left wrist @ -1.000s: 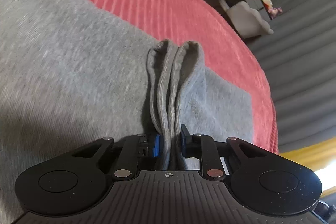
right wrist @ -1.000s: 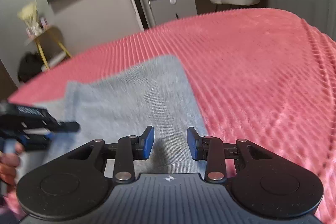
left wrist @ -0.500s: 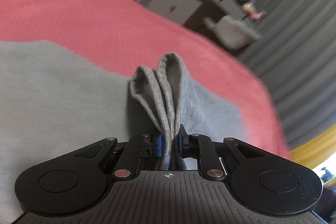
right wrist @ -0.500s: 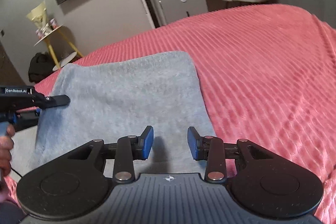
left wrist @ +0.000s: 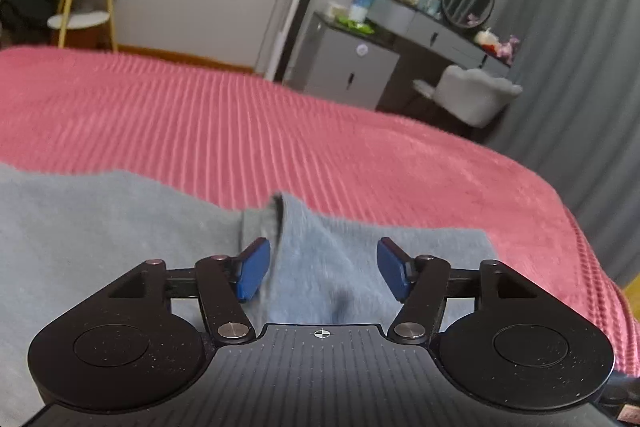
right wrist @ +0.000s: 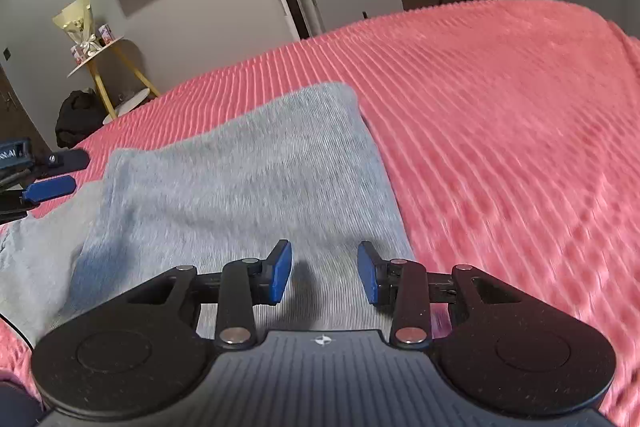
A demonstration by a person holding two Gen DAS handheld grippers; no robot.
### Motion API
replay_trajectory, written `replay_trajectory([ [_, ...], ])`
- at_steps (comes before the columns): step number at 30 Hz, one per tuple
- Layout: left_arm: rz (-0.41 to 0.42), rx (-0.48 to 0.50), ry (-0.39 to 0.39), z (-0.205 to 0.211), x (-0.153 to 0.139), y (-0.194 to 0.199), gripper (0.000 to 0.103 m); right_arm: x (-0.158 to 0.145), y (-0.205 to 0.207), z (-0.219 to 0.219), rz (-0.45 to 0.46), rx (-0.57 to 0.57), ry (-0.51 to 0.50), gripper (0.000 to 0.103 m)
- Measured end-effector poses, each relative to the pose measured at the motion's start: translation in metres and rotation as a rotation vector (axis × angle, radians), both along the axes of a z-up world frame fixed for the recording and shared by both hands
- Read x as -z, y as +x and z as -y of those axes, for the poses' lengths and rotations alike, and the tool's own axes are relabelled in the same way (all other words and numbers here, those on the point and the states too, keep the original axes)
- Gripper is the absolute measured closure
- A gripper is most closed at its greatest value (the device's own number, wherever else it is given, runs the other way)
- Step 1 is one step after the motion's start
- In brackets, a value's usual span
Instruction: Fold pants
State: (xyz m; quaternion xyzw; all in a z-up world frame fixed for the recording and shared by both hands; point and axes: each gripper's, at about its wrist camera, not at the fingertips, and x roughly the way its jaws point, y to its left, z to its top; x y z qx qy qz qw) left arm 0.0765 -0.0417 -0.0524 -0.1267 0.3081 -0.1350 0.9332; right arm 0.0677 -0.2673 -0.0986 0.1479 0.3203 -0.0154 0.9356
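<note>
left tongs (left wrist: 322, 269) now opening, pants (left wrist: 120, 227) fold released, right tongs (right wrist: 324, 273) empty

Bed (right wrist: 500, 115), covered by a pink ribbed bedspread (left wrist: 240, 123); grey pants (right wrist: 256, 171), folded into a broad panel, lie flat directly on the bedspread; pink cover is bare beyond the pants' far edge and along their right side; a small raised fold (left wrist: 276, 211) stands at the pants' far edge.
</note>
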Motion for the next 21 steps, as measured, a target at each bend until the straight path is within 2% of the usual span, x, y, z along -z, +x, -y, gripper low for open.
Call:
replay_trajectory([
  [5,-0.068,-0.045,0.135,0.015,0.030,0.021,0.039,-0.010,0.042,-0.008,-0.001,-0.031,-0.114,0.067],
  [7,-0.066,-0.043,0.119,0.009,0.035,0.020,0.038,-0.013,0.065,-0.005,-0.005,-0.027,-0.122,0.067],
  [8,-0.068,-0.060,0.129,0.007,0.035,0.020,0.031,-0.014,0.074,-0.004,-0.007,-0.020,-0.125,0.067],
  [9,-0.080,-0.072,0.133,0.002,0.038,0.020,0.031,-0.014,0.084,-0.003,-0.009,-0.012,-0.128,0.066],
  [11,-0.089,-0.071,0.082,-0.008,0.038,0.018,0.032,-0.011,0.094,-0.002,-0.035,-0.002,-0.123,0.064],
  [14,-0.109,-0.098,0.031,-0.023,0.034,0.014,0.032,-0.011,0.078,-0.010,-0.024,-0.002,-0.129,0.058],
  [16,-0.124,-0.123,-0.005,-0.035,0.031,0.011,0.032,-0.011,0.053,-0.019,-0.005,-0.023,-0.155,0.047],
  [17,-0.132,-0.140,-0.017,-0.040,0.029,0.010,0.032,-0.009,0.038,-0.024,0.003,-0.031,-0.169,0.045],
  [20,-0.149,-0.188,-0.028,-0.053,0.022,0.004,0.030,-0.004,0.004,-0.035,0.006,-0.042,-0.248,0.040],
  [21,-0.149,-0.202,-0.027,-0.058,0.019,0.001,0.030,-0.002,-0.003,-0.036,-0.016,-0.032,-0.254,0.035],
])
